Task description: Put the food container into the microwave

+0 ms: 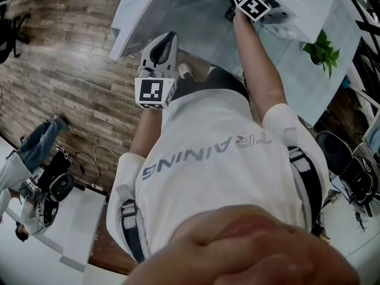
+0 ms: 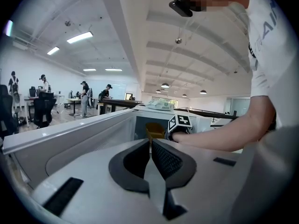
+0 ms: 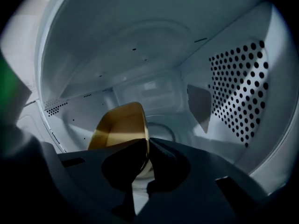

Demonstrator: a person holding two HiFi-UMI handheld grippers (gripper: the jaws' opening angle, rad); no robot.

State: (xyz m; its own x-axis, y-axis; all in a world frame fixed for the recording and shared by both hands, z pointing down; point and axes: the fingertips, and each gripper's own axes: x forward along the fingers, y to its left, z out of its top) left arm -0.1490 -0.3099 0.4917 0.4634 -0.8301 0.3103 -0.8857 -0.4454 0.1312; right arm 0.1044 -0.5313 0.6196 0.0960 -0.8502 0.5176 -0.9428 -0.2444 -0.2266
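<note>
The yellow food container (image 3: 119,127) is inside the white microwave's cavity (image 3: 154,55), tilted, with its open side showing. My right gripper (image 3: 148,141) is shut on its right rim, and I cannot tell whether the container touches the floor. In the head view only the right gripper's marker cube (image 1: 254,3) shows at the microwave's mouth (image 1: 279,16). My left gripper (image 2: 150,140) is shut and empty, held outside the microwave beside the open door (image 2: 70,134). From there the container (image 2: 154,129) and the right gripper's cube (image 2: 180,122) show inside the opening.
The cavity's right wall is perforated (image 3: 238,92), and a round turntable hub (image 3: 161,133) lies behind the container. The open door (image 1: 148,16) juts toward my left gripper (image 1: 168,40). A green plant (image 1: 322,49) stands to the right of the microwave. Several people work at distant desks (image 2: 84,99).
</note>
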